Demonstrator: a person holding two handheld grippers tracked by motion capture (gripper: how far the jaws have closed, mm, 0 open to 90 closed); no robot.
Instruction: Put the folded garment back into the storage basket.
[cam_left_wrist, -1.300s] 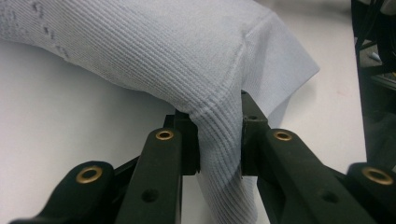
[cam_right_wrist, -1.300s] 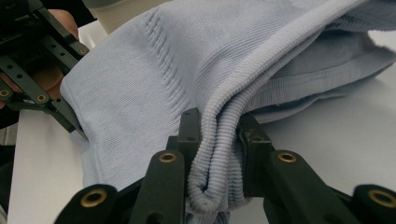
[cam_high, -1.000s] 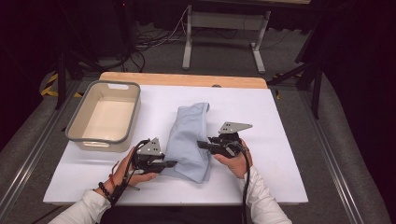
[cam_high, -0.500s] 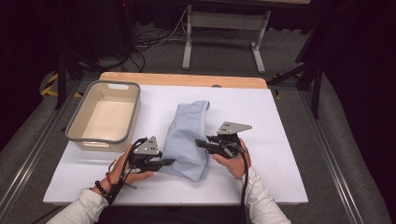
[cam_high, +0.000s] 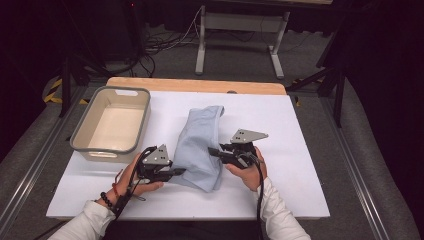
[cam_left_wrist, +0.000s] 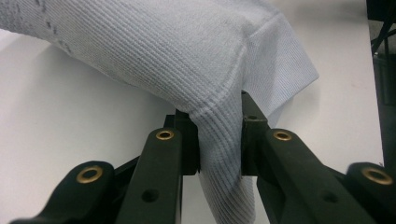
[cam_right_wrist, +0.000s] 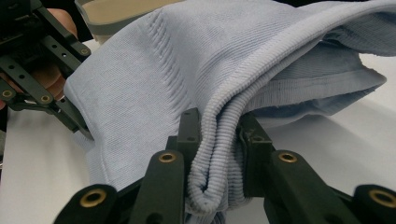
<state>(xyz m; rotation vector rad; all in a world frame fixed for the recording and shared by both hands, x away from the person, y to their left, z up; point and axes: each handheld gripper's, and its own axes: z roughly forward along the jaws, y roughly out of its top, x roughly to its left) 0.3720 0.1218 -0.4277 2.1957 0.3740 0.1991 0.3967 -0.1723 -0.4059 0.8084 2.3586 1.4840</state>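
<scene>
Light-blue knit garment (cam_high: 200, 147) lies folded mid-table on the white board (cam_high: 300, 150), just right of the beige tub (cam_high: 111, 125). Your left gripper (cam_high: 176, 172) is clamped on its near-left ribbed edge; your right gripper (cam_high: 214, 151) pinches a bunched ribbed hem on the right side. It's soft, light and limp, so it will sag and stretch between the grips. Hold it by the thick ribbed hems, not the thin body knit, and lift both sides evenly.
</scene>
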